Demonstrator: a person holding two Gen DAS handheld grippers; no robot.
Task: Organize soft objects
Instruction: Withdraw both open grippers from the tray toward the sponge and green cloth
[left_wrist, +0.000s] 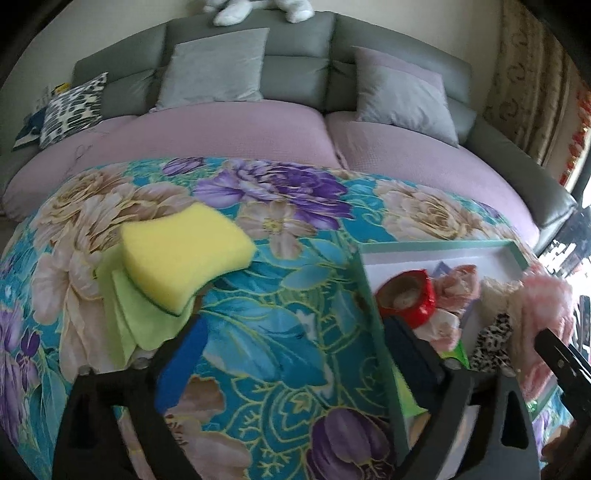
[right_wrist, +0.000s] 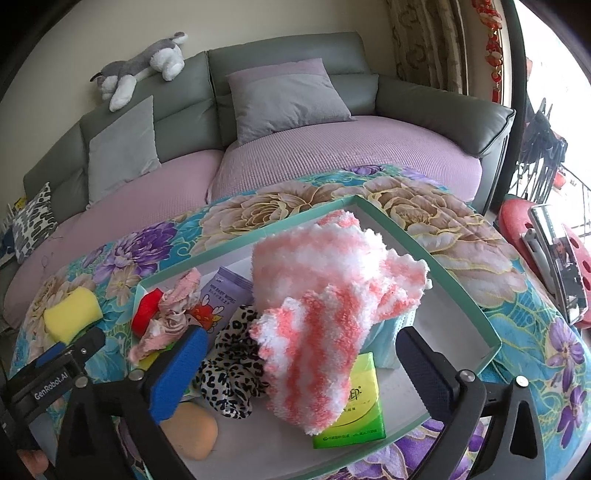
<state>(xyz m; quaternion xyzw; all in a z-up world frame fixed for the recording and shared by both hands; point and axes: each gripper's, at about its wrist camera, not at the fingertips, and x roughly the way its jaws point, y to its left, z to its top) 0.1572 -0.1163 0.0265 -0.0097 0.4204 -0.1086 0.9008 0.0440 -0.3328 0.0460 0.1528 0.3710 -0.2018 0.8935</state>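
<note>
The right gripper (right_wrist: 299, 354) has its jaws wide apart — the pink-and-white fluffy cloth (right_wrist: 332, 288) lies between them in the tray (right_wrist: 458, 280), half hiding the green tissue pack (right_wrist: 358, 410). The left gripper (left_wrist: 295, 354), jaws apart, is empty; the yellow sponge (left_wrist: 184, 251) lies beyond on the table.

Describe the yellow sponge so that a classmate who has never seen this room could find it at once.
Start at the floral blue cloth spread in front of the grey sofa, and look outside the shallow teal-rimmed tray, on its left in the left wrist view. The thick yellow foam sponge lies there on a folded lime-green cloth. It is the only plain yellow block outside the tray.
</note>
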